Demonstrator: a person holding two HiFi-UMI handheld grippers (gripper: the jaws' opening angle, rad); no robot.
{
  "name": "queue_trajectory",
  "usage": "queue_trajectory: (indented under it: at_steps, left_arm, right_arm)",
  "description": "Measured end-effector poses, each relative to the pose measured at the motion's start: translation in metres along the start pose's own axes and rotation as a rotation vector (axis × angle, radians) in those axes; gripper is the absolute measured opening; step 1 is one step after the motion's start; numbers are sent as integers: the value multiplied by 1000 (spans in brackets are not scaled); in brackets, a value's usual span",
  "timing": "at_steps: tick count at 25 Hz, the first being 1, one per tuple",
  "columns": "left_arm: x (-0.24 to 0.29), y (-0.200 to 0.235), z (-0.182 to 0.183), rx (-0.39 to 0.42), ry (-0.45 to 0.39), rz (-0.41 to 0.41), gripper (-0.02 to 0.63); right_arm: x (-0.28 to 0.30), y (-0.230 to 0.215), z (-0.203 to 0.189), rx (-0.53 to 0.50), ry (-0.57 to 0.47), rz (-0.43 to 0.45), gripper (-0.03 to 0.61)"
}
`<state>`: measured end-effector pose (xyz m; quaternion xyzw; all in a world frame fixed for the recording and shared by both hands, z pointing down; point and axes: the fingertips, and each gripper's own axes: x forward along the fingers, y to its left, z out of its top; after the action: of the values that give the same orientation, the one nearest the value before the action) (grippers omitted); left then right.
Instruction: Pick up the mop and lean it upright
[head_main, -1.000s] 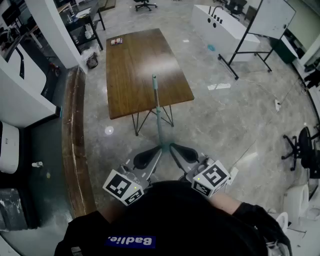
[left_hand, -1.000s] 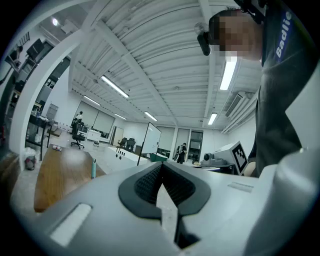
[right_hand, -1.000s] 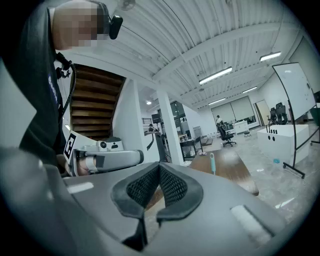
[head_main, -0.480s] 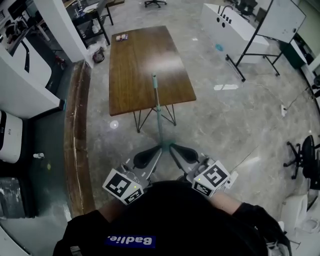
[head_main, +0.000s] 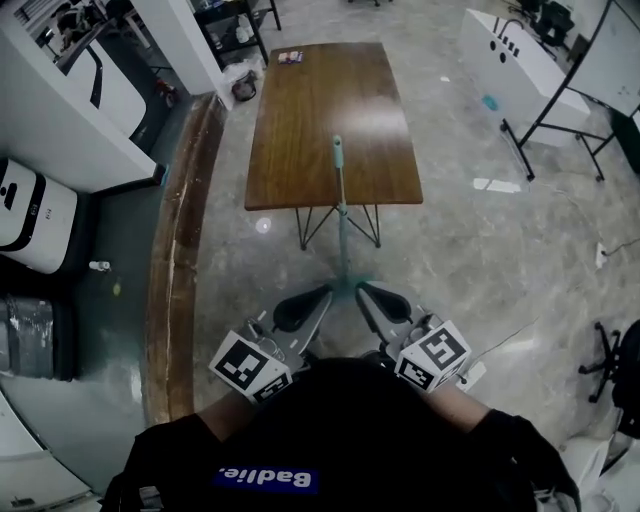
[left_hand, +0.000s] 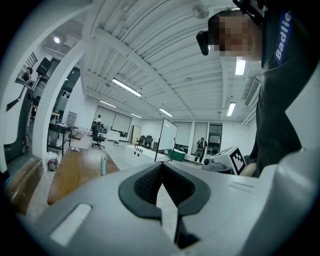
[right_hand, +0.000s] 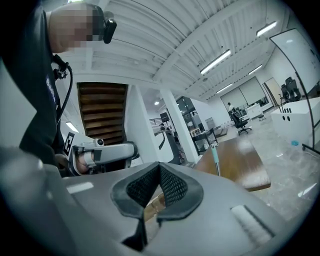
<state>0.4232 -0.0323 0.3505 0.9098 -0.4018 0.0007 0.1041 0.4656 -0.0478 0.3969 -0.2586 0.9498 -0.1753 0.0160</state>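
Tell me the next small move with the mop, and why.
Probably ease the mop forward until its handle rests against the table edge. Its pole rises between the tips of the left gripper and right gripper, both shut with nothing in their own jaws. Its top overlaps the tabletop, but whether it touches yet I cannot tell.

We record: table (head_main: 330, 120), brown wood, smooth with a soft sheen; floor (head_main: 480, 260), grey, polished, glossy; mop handle (head_main: 341, 200), teal, smooth; left gripper (left_hand: 161, 171) and right gripper (right_hand: 159, 171), matt grey plastic; pads (left_hand: 147, 182), black, finely textured.
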Motion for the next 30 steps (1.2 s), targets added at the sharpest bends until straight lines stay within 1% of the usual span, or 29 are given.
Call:
queue_trajectory:
  at_steps: [4,8,11,15,19,24,26,30]
  left_arm:
    - [-1,10,3,2,-1,2,20]
    - [3,32,11,-3,-28,-37,20]
    - [10,56,14,-32,-39,-78,20]
    - [16,95,23,-40,-63,-143,20]
    - [11,140,33,-50,-78,-165,20]
    - [4,176,36,-40,-84,-208,20]
    - [1,190,35,-48,-91,-206,20]
    - [6,206,34,-70,-81,-183,20]
  right_arm:
    - [9,-6,-6,22,27,-17,5]
    - [27,-15,-4,9,53,-66,5]
    - [41,-28,-2,-2,71,-132,5]
    - [71,-45,-1,-13,96,-220,5]
    - [112,-59,0,-45,105,-270,6]
    - [148,-88,-11,-86,145,-348,8]
    - [157,-102,-16,-76,156,-374,62]
    - [170,-131,-23,-67,194,-403,131]
